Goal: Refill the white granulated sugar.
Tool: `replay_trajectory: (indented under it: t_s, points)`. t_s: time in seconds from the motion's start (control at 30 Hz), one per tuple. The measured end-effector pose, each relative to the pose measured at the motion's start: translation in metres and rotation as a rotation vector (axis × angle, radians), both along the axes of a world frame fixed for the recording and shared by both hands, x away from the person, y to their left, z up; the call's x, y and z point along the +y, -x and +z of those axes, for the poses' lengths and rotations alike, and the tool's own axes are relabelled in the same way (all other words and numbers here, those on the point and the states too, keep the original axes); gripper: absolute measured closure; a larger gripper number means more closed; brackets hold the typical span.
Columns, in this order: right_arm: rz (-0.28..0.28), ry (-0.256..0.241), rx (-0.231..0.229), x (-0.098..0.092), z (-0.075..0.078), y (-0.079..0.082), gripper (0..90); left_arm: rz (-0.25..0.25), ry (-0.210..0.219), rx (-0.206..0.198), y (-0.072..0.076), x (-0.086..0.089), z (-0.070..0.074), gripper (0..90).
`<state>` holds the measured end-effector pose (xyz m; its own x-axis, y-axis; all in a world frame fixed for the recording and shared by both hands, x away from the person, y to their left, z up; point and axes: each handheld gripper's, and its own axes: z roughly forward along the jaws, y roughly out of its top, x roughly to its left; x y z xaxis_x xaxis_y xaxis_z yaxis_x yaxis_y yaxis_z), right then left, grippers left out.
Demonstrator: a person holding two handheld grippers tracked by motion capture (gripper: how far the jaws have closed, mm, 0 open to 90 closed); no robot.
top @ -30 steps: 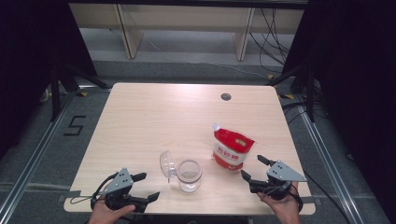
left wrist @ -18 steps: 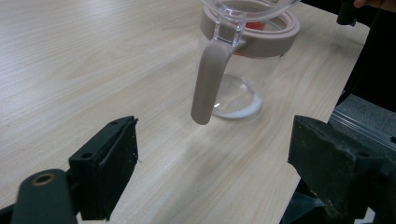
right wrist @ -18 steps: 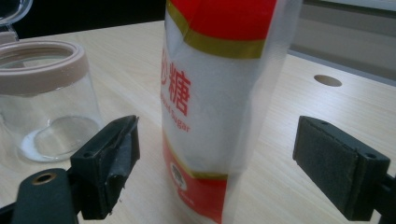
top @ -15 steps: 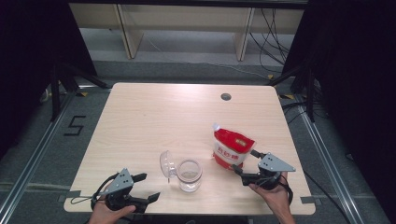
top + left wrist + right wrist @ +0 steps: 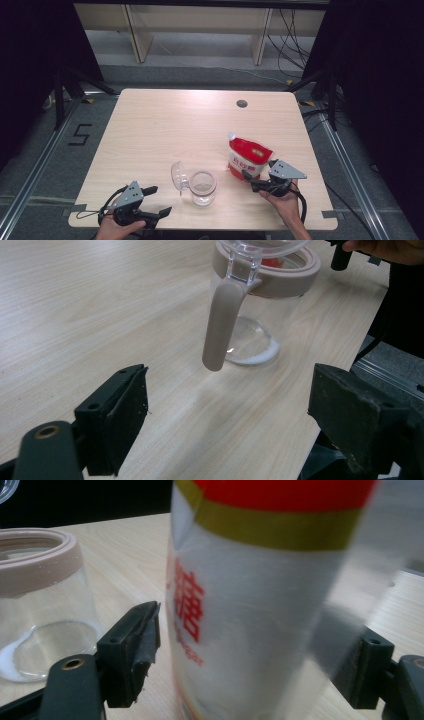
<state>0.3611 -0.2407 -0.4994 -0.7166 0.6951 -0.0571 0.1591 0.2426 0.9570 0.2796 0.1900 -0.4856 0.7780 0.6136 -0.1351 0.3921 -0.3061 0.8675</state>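
Observation:
A red and white pouch (image 5: pixel 248 157) with red characters stands upright on the table's right half. My right gripper (image 5: pixel 251 181) is open, one jaw on each side of the pouch's lower part (image 5: pixel 260 605); I cannot tell whether they touch it. A clear glass jar (image 5: pixel 202 187) with a beige rim stands left of the pouch, its clear lid (image 5: pixel 177 176) hinged open to the left. A little white powder lies at its bottom (image 5: pixel 252 358). My left gripper (image 5: pixel 159 201) is open near the front edge, with the jar (image 5: pixel 260 315) and its beige clasp (image 5: pixel 220 325) ahead.
The light wooden table (image 5: pixel 170 130) has a round cable hole (image 5: pixel 242 104) at the back right. Its front edge runs just below both hands. Shelving and cables stand on the floor beyond the far edge.
My right gripper has moved forward and left from the front right corner until its jaws flank the pouch. The left gripper, the jar and the pouch have barely shifted.

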Motion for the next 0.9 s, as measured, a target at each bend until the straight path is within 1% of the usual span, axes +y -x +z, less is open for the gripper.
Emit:
replay_trajectory:
  t_s: [0.03,0.07,0.1,0.13,0.17,0.2,0.27,0.3,0.33,0.37,0.4,0.43,0.47,0.5,0.53,0.57,0.6,0.63,0.67,0.7,0.73,0.77,0.8,0.83,0.87,0.9]
  points:
    - [0.015,0.000,0.002,0.002,0.000,-0.001,25.3,-0.002,0.003,0.000,0.000,0.000,0.000,15.9]
    - [0.017,0.004,-0.009,0.003,0.000,-0.001,24.5,-0.003,0.006,0.003,0.000,0.000,0.000,15.9]
    - [0.020,0.002,-0.010,0.004,-0.001,-0.001,23.3,-0.003,0.020,0.010,0.000,-0.001,0.000,15.9]
    - [0.025,0.006,-0.022,0.005,-0.001,-0.001,23.4,-0.006,0.029,0.014,0.000,0.000,0.000,15.9]
    - [0.014,-0.006,-0.011,0.006,-0.001,0.000,24.0,-0.010,0.030,0.017,0.000,0.000,0.001,15.9]
    - [0.022,0.003,-0.030,0.006,-0.002,-0.002,24.1,-0.006,0.026,0.011,0.000,0.000,0.001,15.9]
    - [0.019,0.001,-0.006,0.007,-0.003,-0.002,24.6,-0.003,0.025,0.011,0.000,0.000,0.001,15.9]
    - [0.028,-0.017,0.010,0.007,-0.003,-0.002,24.9,0.000,0.035,0.016,0.000,0.000,0.000,15.9]
    - [0.007,-0.014,-0.038,0.007,-0.004,-0.005,25.3,0.016,0.041,0.030,0.001,-0.001,0.000,15.9]
    - [0.003,-0.024,-0.041,0.007,-0.005,-0.006,25.8,0.013,0.039,0.027,0.001,-0.001,0.000,15.9]
    - [0.016,-0.012,-0.017,0.006,-0.004,-0.005,26.7,0.009,0.022,0.019,0.001,0.000,0.000,15.9]
    - [0.028,-0.022,0.000,0.008,-0.006,-0.006,27.5,0.000,0.015,0.012,0.000,0.000,0.001,15.9]
    - [0.035,-0.018,-0.010,0.008,-0.006,-0.007,27.8,-0.001,0.014,0.012,0.000,0.000,0.000,15.9]
    - [0.049,-0.009,-0.014,0.008,-0.007,-0.007,28.5,0.012,0.034,0.031,0.001,-0.001,0.000,16.0]
    - [0.048,-0.016,-0.005,0.009,-0.007,-0.007,29.4,0.017,0.037,0.034,0.002,-0.002,-0.001,16.1]
    - [0.040,-0.020,-0.008,0.009,-0.007,-0.007,29.8,0.002,0.022,0.018,0.001,-0.001,0.000,16.2]
    - [0.009,-0.026,-0.063,0.010,-0.008,-0.009,29.8,-0.001,0.017,0.016,0.000,0.000,0.000,16.3]
    - [0.022,-0.018,-0.038,0.010,-0.009,-0.008,29.9,0.002,0.023,0.016,0.001,-0.001,0.000,16.2]
    - [0.021,-0.016,-0.006,0.011,-0.009,-0.007,30.0,-0.002,0.017,0.014,0.000,0.000,0.000,16.3]
    - [0.010,-0.029,-0.007,0.012,-0.010,-0.007,30.3,0.001,0.023,0.015,0.000,-0.001,0.000,16.2]
    - [-0.001,-0.047,-0.002,0.013,-0.011,-0.006,30.8,-0.003,0.013,0.014,0.000,0.000,0.000,16.3]
    - [0.039,-0.043,-0.034,0.011,-0.011,-0.011,31.3,-0.003,0.012,0.014,0.000,0.000,0.000,16.2]
    - [0.011,-0.035,-0.019,0.012,-0.011,-0.009,31.8,-0.006,0.015,0.017,0.000,0.000,-0.001,16.2]
    - [0.005,-0.043,-0.024,0.013,-0.012,-0.009,31.9,-0.006,0.017,0.019,0.000,0.000,-0.001,16.2]
    - [0.016,-0.035,-0.008,0.012,-0.011,-0.009,32.1,-0.007,0.016,0.019,0.000,-0.001,-0.001,16.2]
    - [0.018,-0.044,0.007,0.013,-0.012,-0.009,32.1,-0.006,0.020,0.019,0.000,-0.001,-0.002,16.2]
